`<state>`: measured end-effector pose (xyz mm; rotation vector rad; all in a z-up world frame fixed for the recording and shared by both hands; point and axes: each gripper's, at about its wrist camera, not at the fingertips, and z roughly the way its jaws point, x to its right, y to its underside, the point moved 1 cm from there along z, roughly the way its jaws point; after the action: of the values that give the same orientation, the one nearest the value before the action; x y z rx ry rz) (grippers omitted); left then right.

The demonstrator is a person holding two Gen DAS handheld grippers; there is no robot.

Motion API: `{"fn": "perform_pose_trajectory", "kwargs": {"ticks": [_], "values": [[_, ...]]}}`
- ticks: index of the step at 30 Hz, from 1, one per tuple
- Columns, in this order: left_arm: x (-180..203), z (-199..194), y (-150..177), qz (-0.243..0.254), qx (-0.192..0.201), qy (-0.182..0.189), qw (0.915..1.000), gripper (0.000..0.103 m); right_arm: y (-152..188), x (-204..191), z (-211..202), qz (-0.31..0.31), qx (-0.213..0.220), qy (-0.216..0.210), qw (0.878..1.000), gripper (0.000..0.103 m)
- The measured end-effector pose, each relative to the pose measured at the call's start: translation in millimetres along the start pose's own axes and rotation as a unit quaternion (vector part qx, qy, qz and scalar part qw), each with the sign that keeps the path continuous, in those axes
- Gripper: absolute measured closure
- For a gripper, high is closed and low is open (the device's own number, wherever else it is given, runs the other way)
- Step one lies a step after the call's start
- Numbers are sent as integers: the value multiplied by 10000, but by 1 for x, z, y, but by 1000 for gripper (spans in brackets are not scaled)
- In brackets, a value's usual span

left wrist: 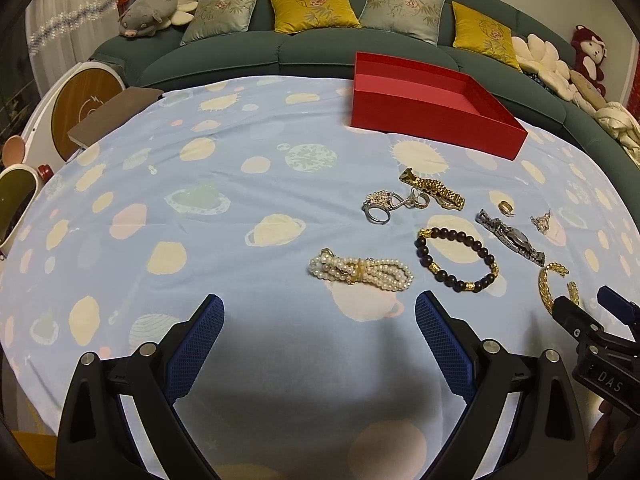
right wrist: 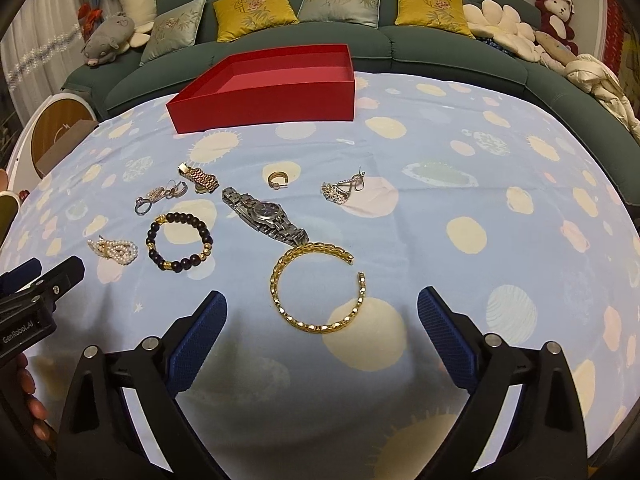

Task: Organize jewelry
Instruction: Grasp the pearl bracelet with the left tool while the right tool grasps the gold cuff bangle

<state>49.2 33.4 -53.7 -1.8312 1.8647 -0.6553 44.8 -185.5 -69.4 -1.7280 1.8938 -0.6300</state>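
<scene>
Jewelry lies on a blue patterned cloth [left wrist: 160,184]. A pearl bracelet [left wrist: 360,271] lies just ahead of my open, empty left gripper [left wrist: 320,312]. Beside it are a dark bead bracelet [left wrist: 456,258], a silver watch [left wrist: 510,237], a gold link band [left wrist: 434,189] and silver rings [left wrist: 380,204]. A gold chain bracelet [right wrist: 316,288] lies just ahead of my open, empty right gripper [right wrist: 322,308]. The watch [right wrist: 264,216], a gold ring [right wrist: 277,179] and silver earrings [right wrist: 340,190] lie beyond. An empty red box [right wrist: 268,88] stands at the back.
A green sofa [left wrist: 320,48] with cushions and plush toys runs behind the table. A round wooden-faced object [left wrist: 80,108] and a brown board [left wrist: 112,116] sit at the left edge. The right gripper's body shows in the left wrist view [left wrist: 592,340].
</scene>
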Motion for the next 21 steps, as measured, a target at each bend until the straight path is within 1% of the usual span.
{"fn": "perform_pose_trajectory", "kwargs": {"ticks": [2,4,6,9,13,18,21], "values": [[1,6,-1,-24,-14,13,10000,9,0,-1,5,10,-42,-3,10000,15],[3,12,-2,-13,-37,62,10000,9,1,-1,9,12,-70,6,10000,16],[5,19,-2,21,-31,-12,10000,9,2,0,12,42,-104,25,9999,18],[8,31,-4,5,-134,-28,9999,9,3,5,18,124,-175,38,9998,22],[10,40,-6,-15,-162,-85,9998,9,1,8,20,131,-89,84,9998,26],[14,44,-7,2,-207,-147,9997,9,-1,9,20,151,-31,34,9999,42],[15,44,-8,66,-163,-124,9998,16,-2,8,20,106,-9,18,9999,48]]}}
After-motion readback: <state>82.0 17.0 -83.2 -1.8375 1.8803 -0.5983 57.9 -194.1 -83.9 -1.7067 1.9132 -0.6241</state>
